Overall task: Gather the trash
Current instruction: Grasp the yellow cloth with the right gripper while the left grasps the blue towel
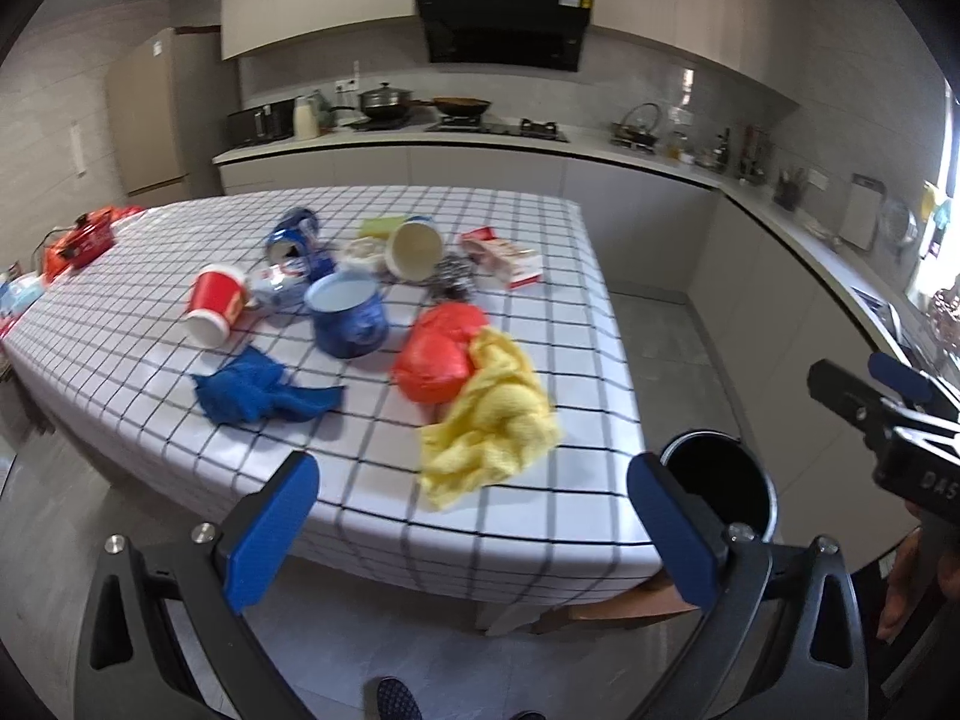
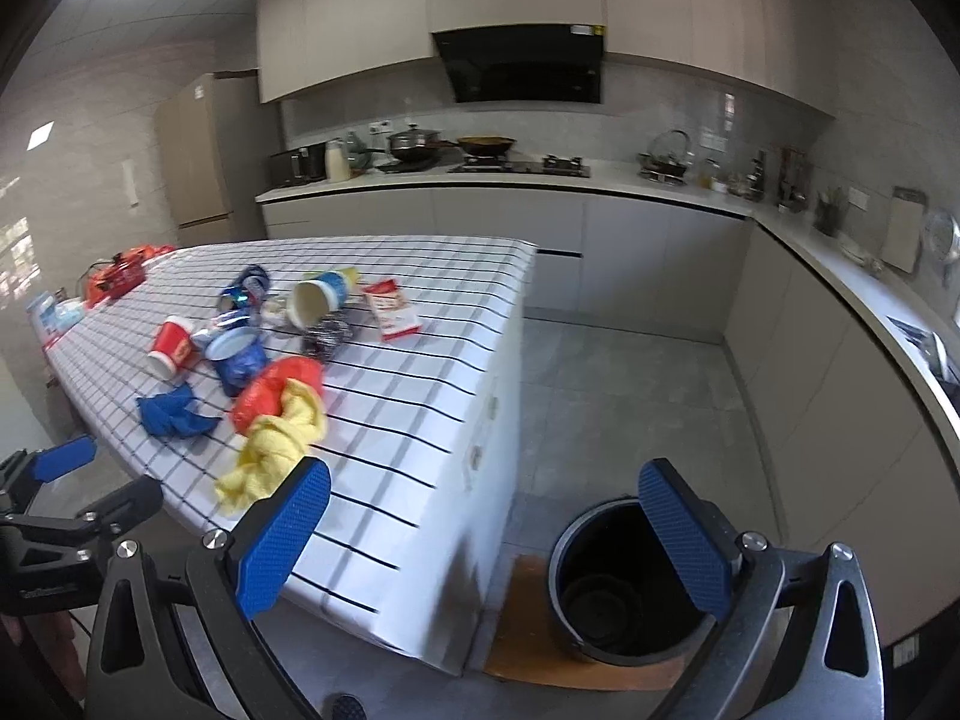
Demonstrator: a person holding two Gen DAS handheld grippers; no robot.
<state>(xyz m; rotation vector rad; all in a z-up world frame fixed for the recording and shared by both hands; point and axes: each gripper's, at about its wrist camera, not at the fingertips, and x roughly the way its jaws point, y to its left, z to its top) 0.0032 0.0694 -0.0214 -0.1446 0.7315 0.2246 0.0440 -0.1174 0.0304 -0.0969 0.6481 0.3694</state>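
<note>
Trash on tabletop (image 1: 540,228): yellow cloth (image 1: 486,426), soft, light, best pinched at a fold; both jaws held wide, empty.

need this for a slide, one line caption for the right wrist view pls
Right gripper open and empty between the littered checked table and the black trash bin on the floor, before any pickup.

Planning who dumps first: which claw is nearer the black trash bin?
Right. The right claw hangs over the floor just beside the black trash bin, open. The left claw is farther left, before the table's near edge, also open.
</note>
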